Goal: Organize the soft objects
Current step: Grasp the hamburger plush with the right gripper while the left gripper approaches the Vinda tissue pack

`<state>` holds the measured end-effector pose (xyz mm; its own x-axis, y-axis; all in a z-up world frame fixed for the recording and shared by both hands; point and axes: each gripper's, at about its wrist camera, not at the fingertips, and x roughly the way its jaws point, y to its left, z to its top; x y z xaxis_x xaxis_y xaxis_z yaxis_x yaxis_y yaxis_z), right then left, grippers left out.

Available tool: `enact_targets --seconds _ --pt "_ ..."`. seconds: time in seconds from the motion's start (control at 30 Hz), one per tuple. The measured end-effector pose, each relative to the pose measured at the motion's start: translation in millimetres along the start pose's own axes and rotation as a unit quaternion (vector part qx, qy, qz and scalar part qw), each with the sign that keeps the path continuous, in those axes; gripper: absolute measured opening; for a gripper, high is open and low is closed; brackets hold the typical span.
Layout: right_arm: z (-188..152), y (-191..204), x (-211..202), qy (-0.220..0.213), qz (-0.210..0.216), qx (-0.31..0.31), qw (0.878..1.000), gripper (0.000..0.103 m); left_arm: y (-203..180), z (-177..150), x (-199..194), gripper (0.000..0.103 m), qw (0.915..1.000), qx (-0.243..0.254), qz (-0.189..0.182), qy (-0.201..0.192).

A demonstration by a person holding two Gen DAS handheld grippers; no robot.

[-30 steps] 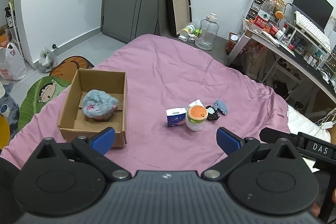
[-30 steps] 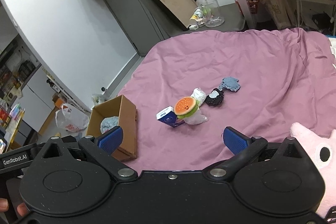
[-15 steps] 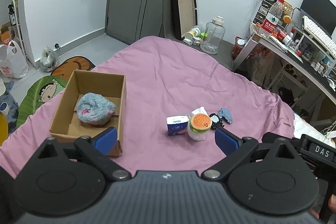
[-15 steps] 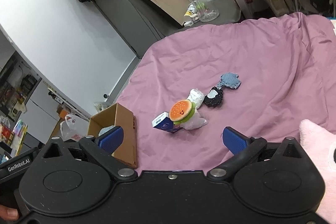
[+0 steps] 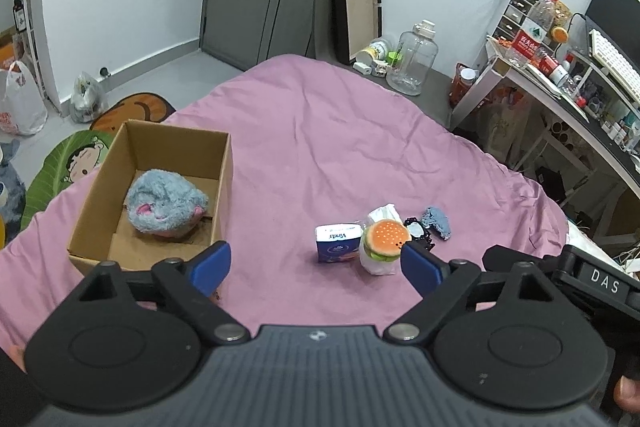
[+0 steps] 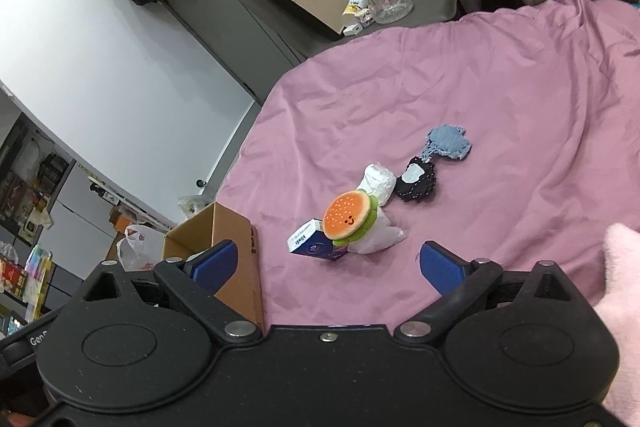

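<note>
From the left wrist, the left gripper (image 5: 316,261) hangs over the pink bed (image 5: 320,147); its blue pads (image 5: 210,263) stand wide apart with nothing held between them, and its jaws have just been closing a little. On the left a brown box (image 5: 92,203) sits on the bed; a fluffy grey toy (image 5: 166,203) lies inside it. Right of the box, well apart from it, is a small pile; a blue tissue pack (image 5: 337,242) stands up, and a burger toy (image 5: 387,239) sits just right of it, on a white bag (image 5: 382,215). A black thing (image 5: 416,229) comes next, then a blue-grey cloth (image 5: 438,221) on the far right. The right pad is just beside the burger toy in the view; I cannot tell if it touches.

From the right wrist, the right gripper (image 6: 326,267) is also wide open and holds nothing; its jaws have just been closing a little too. The burger toy (image 6: 348,215) is seen between the pads but further off, leaning on the tissue pack (image 6: 310,245); the white bag (image 6: 378,187) is behind it. The black thing (image 6: 416,181) and the cloth (image 6: 450,143) lie further away. The box (image 6: 236,259) is near the left pad; a pink fluffy toy (image 6: 622,291) shows at the right edge.
</note>
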<state>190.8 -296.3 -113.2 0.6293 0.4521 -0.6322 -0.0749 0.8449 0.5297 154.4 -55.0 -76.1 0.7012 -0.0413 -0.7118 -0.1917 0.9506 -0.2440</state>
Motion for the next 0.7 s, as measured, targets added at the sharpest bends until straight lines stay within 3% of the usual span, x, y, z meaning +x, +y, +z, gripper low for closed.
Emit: enact_targets --seconds 0.7 --pt "11.4 -16.2 81.6 0.032 0.003 0.058 0.998 0.093 4.4 17.5 70.2 0.078 0.9984 -0.039 0.02 0.036"
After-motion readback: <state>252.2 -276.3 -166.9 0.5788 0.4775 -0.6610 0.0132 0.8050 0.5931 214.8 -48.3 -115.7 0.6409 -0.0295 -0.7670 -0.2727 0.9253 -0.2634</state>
